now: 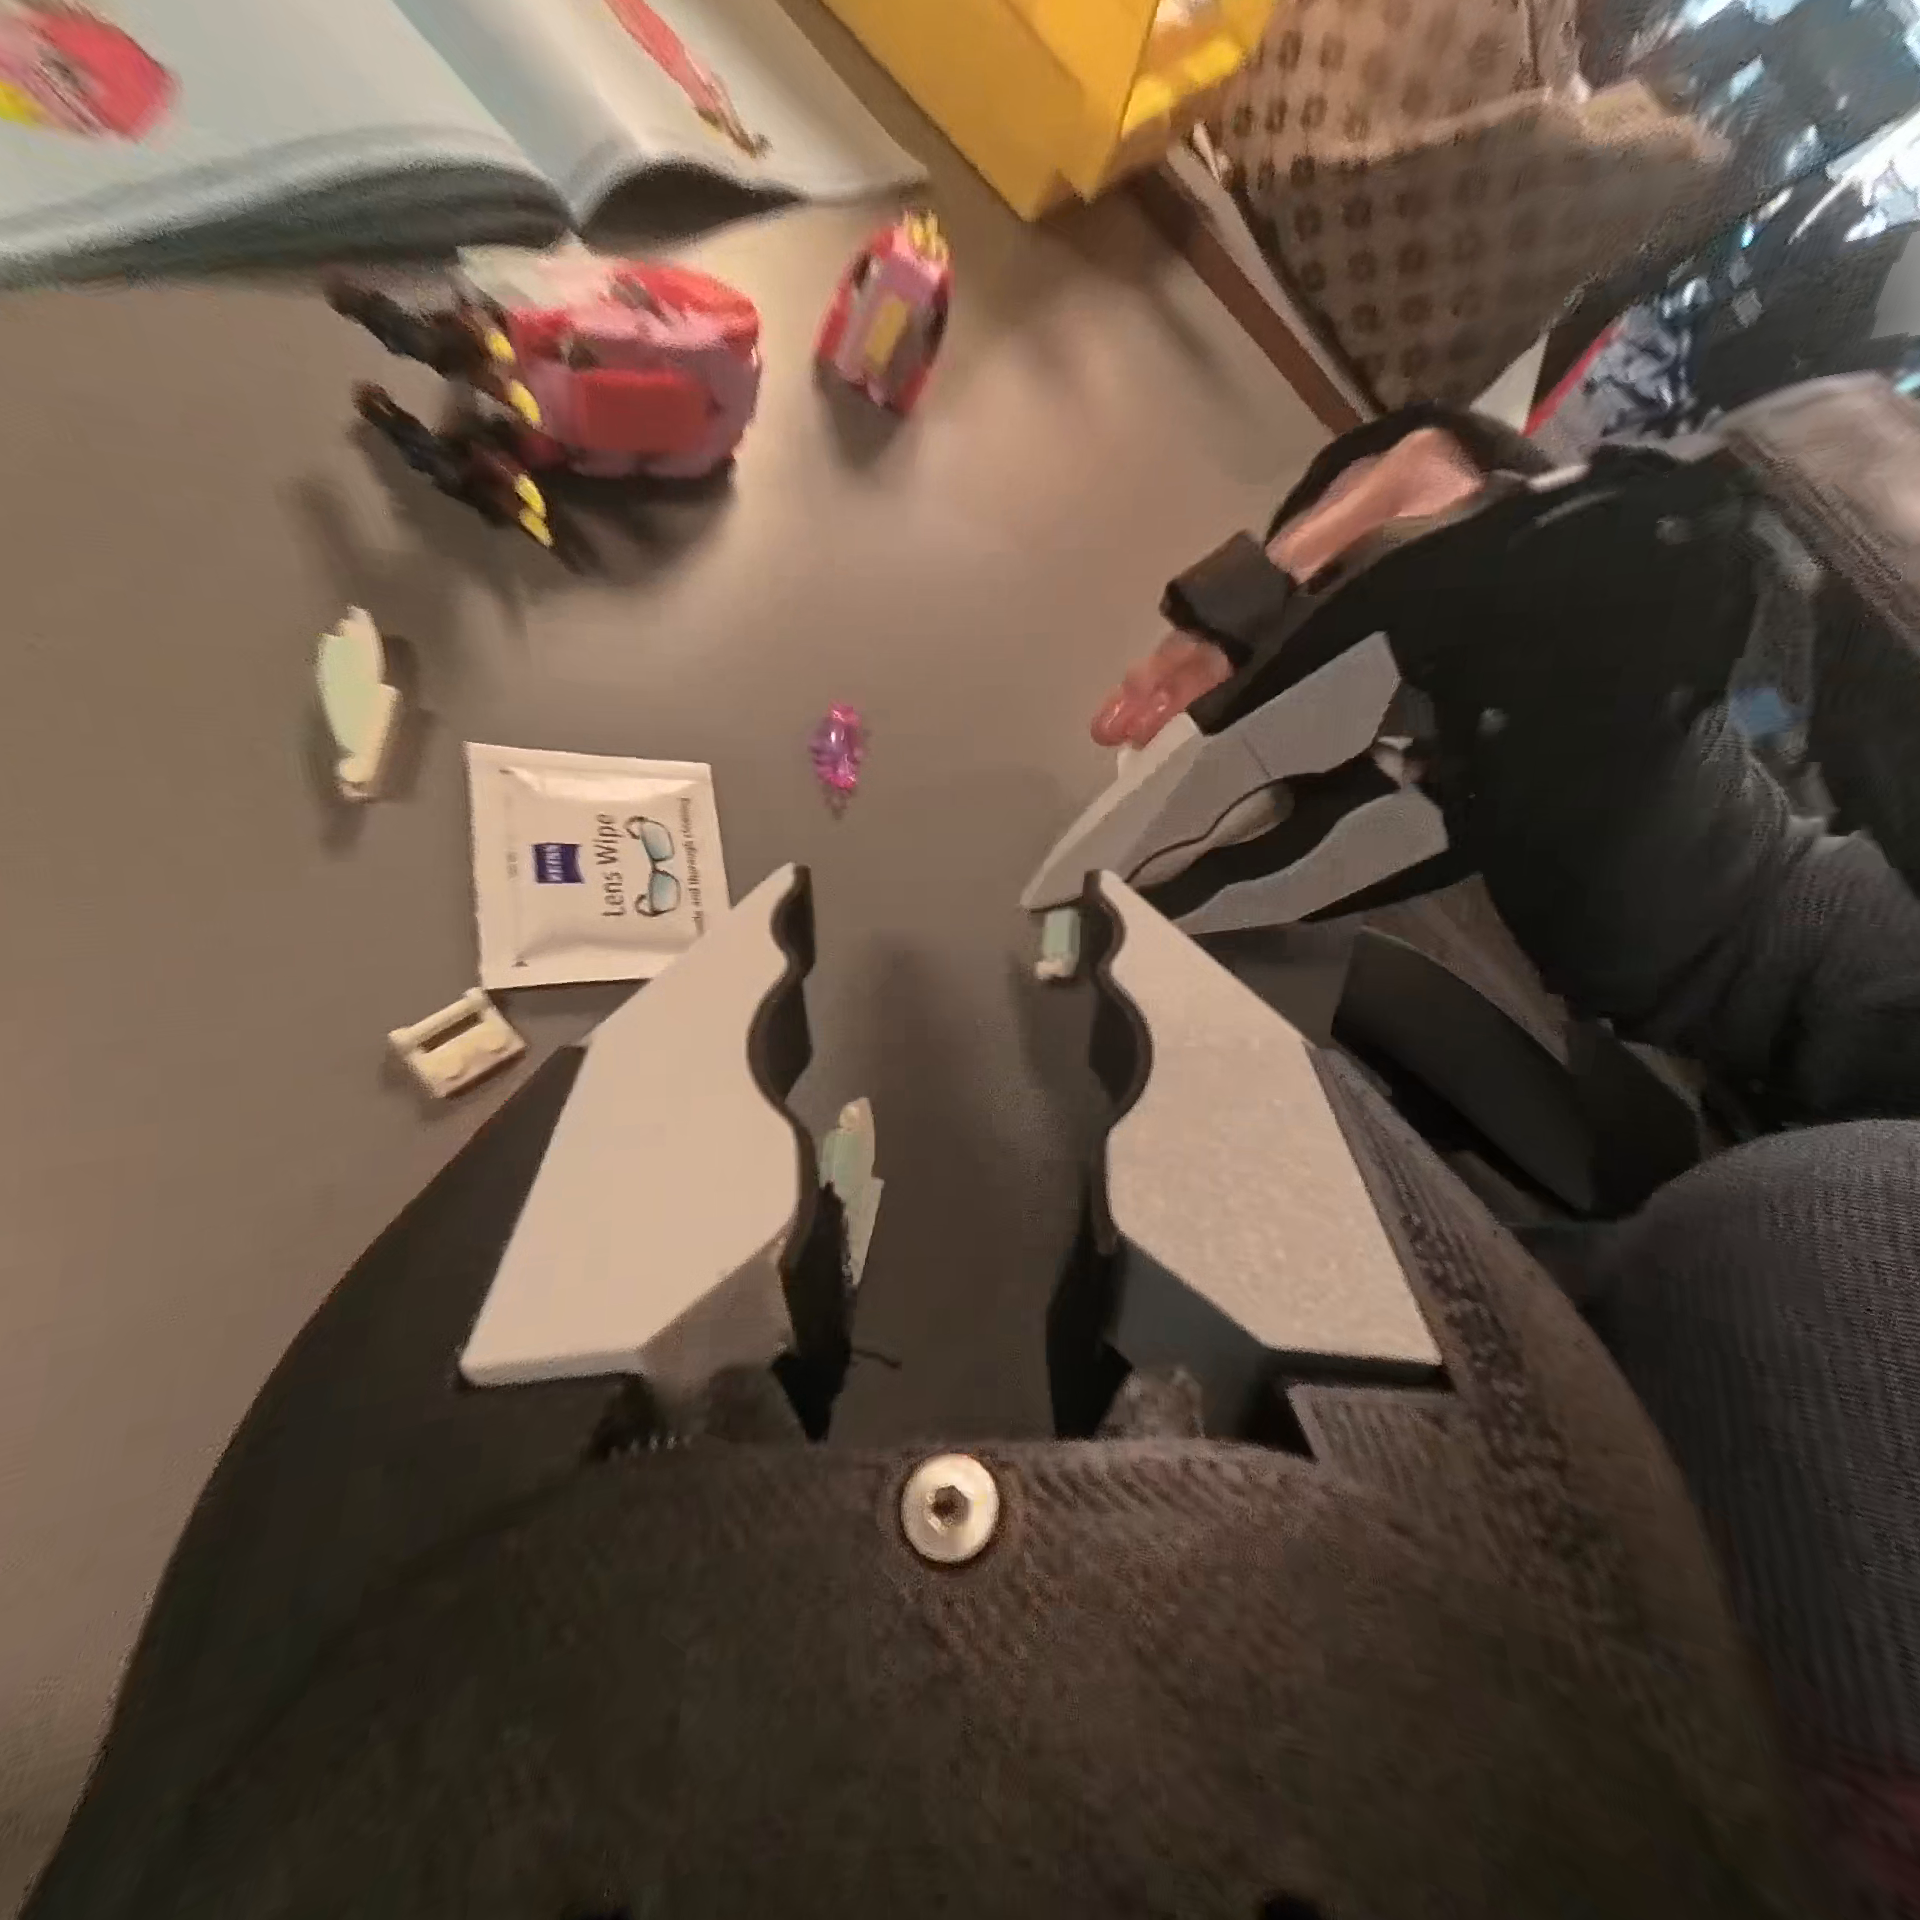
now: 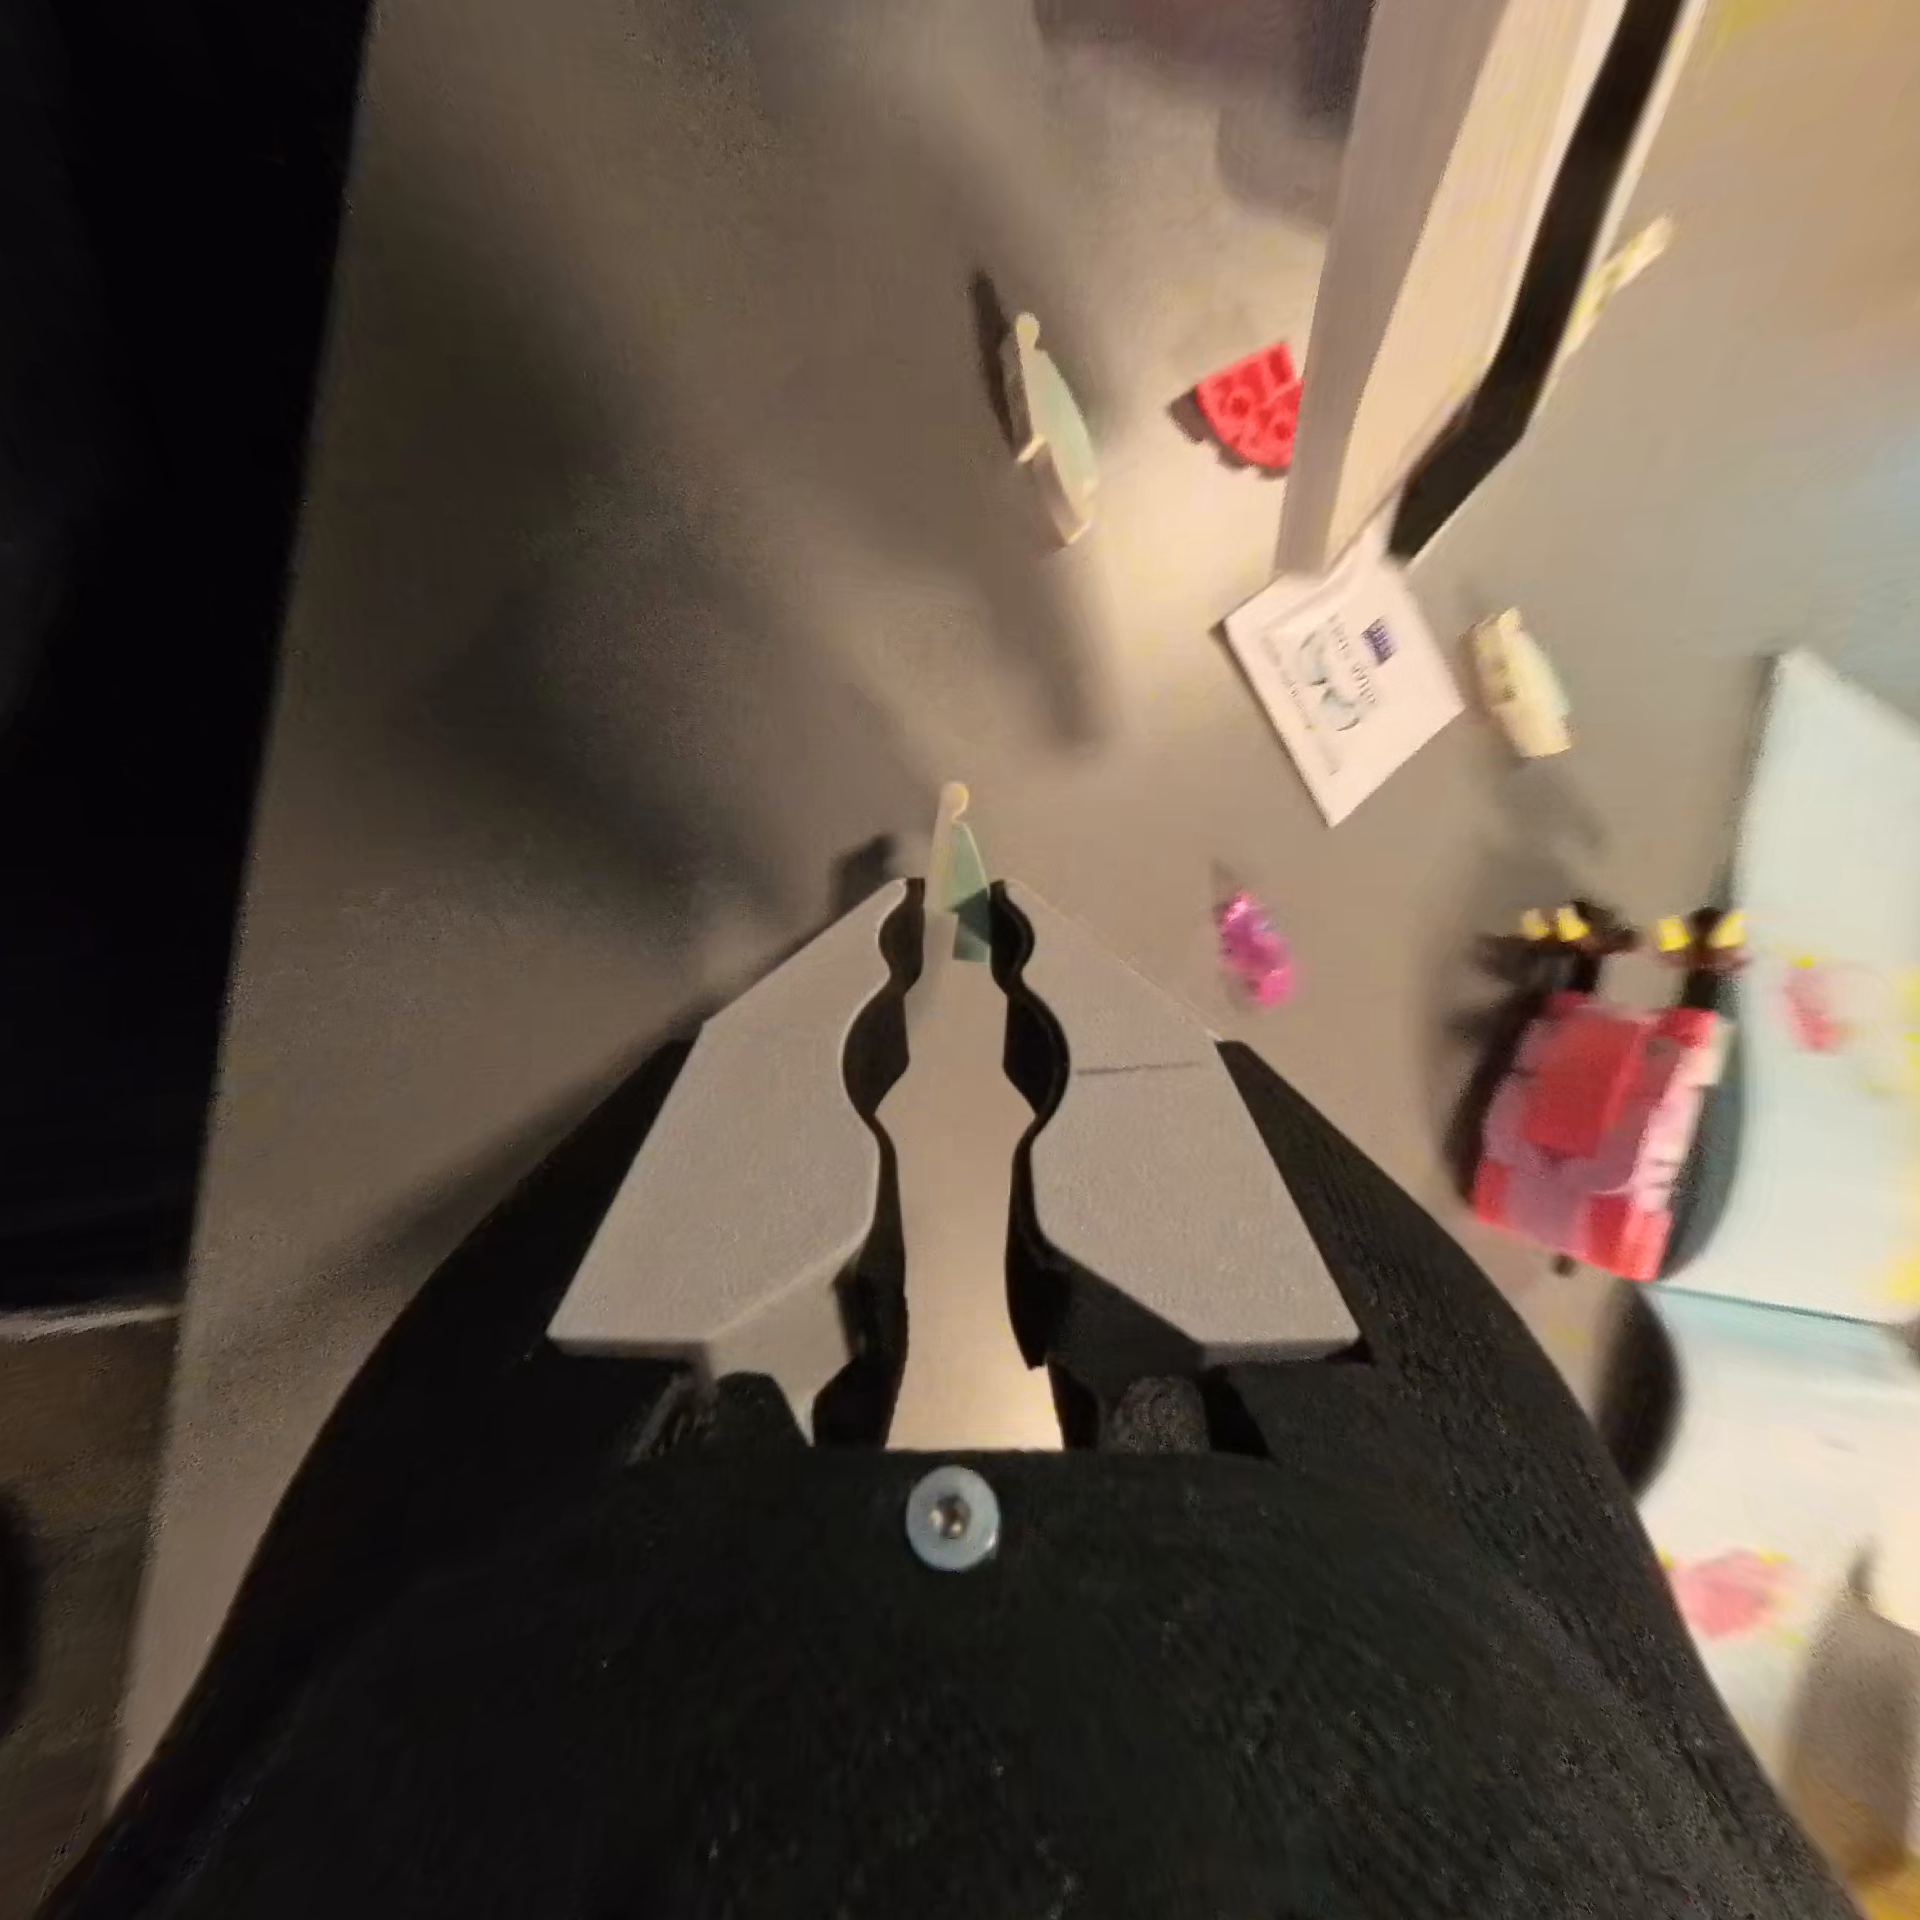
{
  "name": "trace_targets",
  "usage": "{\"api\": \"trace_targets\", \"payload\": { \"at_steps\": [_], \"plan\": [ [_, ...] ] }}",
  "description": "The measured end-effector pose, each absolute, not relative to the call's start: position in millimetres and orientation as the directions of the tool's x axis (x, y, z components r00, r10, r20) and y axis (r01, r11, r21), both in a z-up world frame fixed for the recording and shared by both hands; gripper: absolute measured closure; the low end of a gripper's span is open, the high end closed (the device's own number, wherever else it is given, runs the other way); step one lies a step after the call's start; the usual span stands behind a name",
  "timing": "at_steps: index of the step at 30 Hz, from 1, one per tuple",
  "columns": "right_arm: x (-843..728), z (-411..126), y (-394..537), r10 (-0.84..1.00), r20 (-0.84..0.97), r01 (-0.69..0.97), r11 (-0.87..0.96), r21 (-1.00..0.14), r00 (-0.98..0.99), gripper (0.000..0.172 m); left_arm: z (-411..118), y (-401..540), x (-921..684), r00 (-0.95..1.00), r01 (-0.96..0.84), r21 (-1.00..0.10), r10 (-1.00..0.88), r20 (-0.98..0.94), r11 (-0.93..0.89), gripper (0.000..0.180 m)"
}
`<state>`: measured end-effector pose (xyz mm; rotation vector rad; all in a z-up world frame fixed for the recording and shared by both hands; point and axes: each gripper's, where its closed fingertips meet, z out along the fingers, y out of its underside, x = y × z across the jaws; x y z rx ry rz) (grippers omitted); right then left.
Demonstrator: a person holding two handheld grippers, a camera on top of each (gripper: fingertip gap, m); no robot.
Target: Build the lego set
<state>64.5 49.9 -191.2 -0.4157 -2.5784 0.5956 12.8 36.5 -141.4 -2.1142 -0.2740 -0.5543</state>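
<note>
home – play table | toy bricks (image 1: pixel 634 384) – open picture book (image 1: pixel 312 135)

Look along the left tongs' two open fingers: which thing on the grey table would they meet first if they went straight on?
Probably the small pink gem-like piece, which lies almost dead ahead of the open left tongs on the grey table. Nothing else shows between them, though depth is hard to judge.

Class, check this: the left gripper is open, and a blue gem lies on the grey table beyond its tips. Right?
No: the gem is pink, not blue; the left wrist view shows it. The left gripper is open, and the gem lies on the grey table beyond its tips.
</note>
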Motion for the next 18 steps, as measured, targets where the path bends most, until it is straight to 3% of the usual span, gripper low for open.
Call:
{"api": "trace_targets", "payload": {
  "at_steps": [6, 10, 14, 16, 18],
  "plan": [
    [71, -196, 62, 0.426, 0.125, 0.339, 0.839, -0.426, -0.896, 0.161, -102, 10, -1, 0.931, 0.336, -0.847, 0.007, 0.366, -0.412, 0.133],
    [70, -197, 62, 0.409, 0.082, 0.344, 0.845, -0.411, -0.909, 0.160, -74, -18, -9, 0.964, 0.262, -0.913, 0.034, 0.265, -0.313, 0.131],
    [64, -195, 66, 0.440, 0.115, 0.361, 0.838, -0.409, -0.891, 0.136, -40, -66, -39, 0.973, 0.194, -0.966, 0.162, 0.167, -0.171, 0.126],
    [63, -191, 67, 0.471, 0.124, 0.372, 0.810, -0.454, -0.873, 0.125, -24, -100, -63, 0.954, 0.167, -0.982, 0.265, 0.139, -0.086, 0.121],
    [54, -174, 65, 0.539, 0.136, 0.363, 0.712, -0.601, -0.831, 0.124, -11, -139, -91, 0.913, 0.144, -0.990, 0.386, 0.129, -0.011, 0.119]
  ]
}}
